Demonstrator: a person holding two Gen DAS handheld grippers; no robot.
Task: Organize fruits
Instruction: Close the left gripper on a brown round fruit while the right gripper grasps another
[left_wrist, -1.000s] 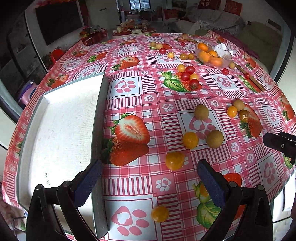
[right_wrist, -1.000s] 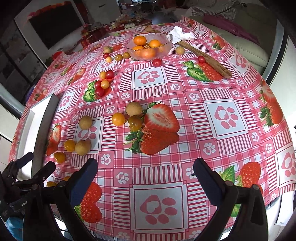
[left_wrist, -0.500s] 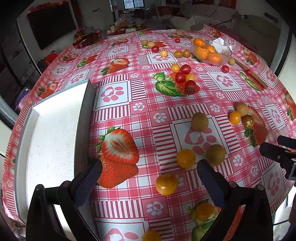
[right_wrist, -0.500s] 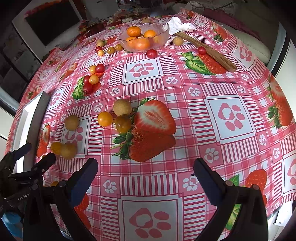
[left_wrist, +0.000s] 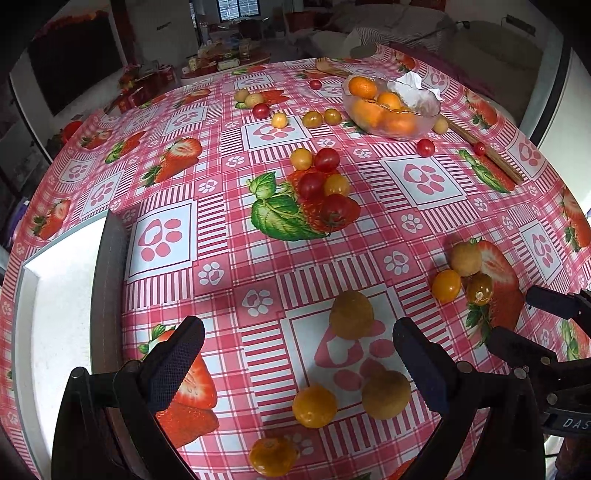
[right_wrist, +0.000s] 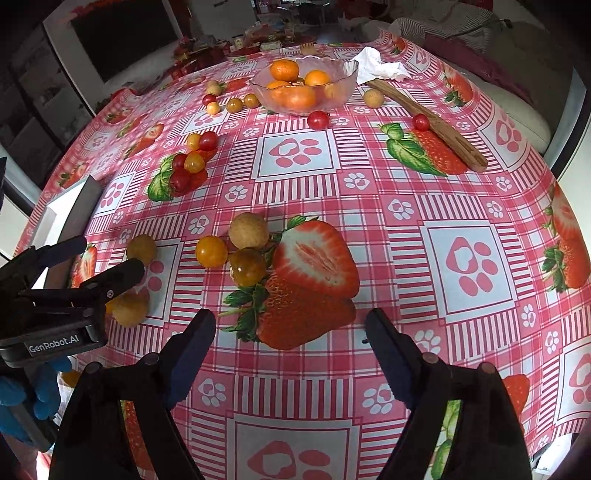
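Small fruits lie loose on a strawberry-print tablecloth. My left gripper (left_wrist: 297, 350) is open and empty above a tan longan (left_wrist: 351, 319), an orange tomato (left_wrist: 314, 406) and another longan (left_wrist: 386, 395). My right gripper (right_wrist: 290, 341) is open and empty, just short of a longan (right_wrist: 248, 230), a yellow tomato (right_wrist: 211, 252) and an amber tomato (right_wrist: 247, 267). A cluster of red and yellow cherry tomatoes (left_wrist: 325, 184) lies mid-table. A white tray (left_wrist: 55, 332) sits at the left. The left gripper also shows in the right wrist view (right_wrist: 92, 266).
A glass bowl (right_wrist: 301, 85) of oranges stands at the far side with a crumpled tissue (right_wrist: 376, 66) and a wooden stick (right_wrist: 428, 125) beside it. More small tomatoes and longans are scattered near the bowl. The table's rounded edge is close behind both grippers.
Both grippers have moved forward over the table towards the fruits, staying open. The longans and orange tomatoes now lie between the left fingers. Nothing was picked up.
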